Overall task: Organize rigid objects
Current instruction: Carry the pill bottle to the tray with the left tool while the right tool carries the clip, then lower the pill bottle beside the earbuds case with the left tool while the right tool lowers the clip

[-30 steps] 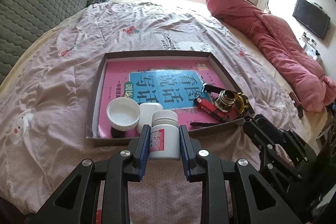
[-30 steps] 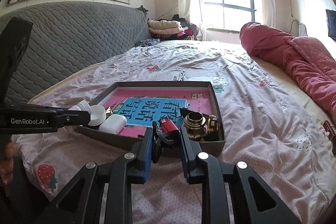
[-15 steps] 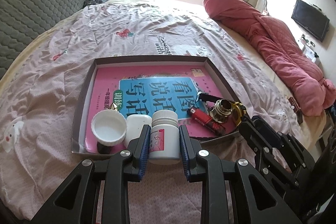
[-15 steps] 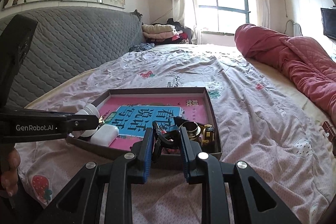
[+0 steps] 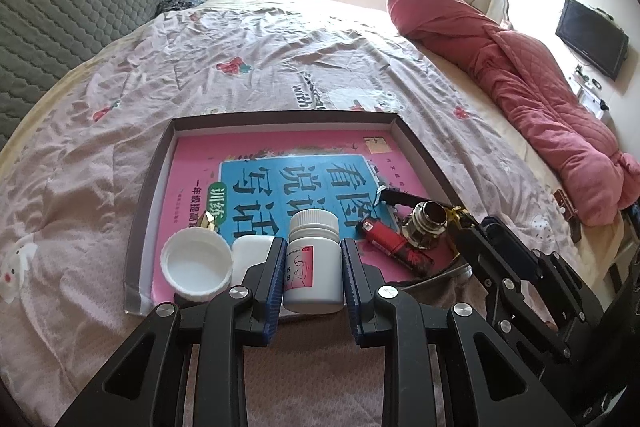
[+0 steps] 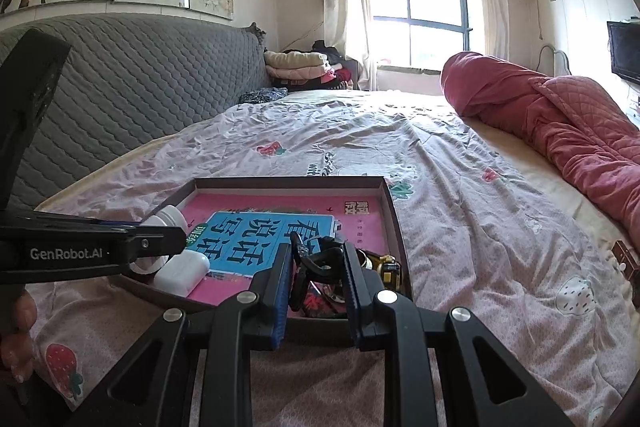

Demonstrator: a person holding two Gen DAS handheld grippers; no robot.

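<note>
Left wrist: left gripper (image 5: 313, 269) clamps white bottle (image 5: 313, 265).

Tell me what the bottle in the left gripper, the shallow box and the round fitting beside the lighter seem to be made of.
White bottle: looks like matte plastic, opaque with a ribbed screw cap and printed paper label. Shallow box: probably cardboard, with thin walls, dull brown outside and a pale inner face. Round fitting: apparently polished metal, silvery with bright reflections; its dark opening leaves the inside unclear.

Left gripper (image 5: 314, 263) and right gripper (image 6: 316, 269) both clamped.
</note>
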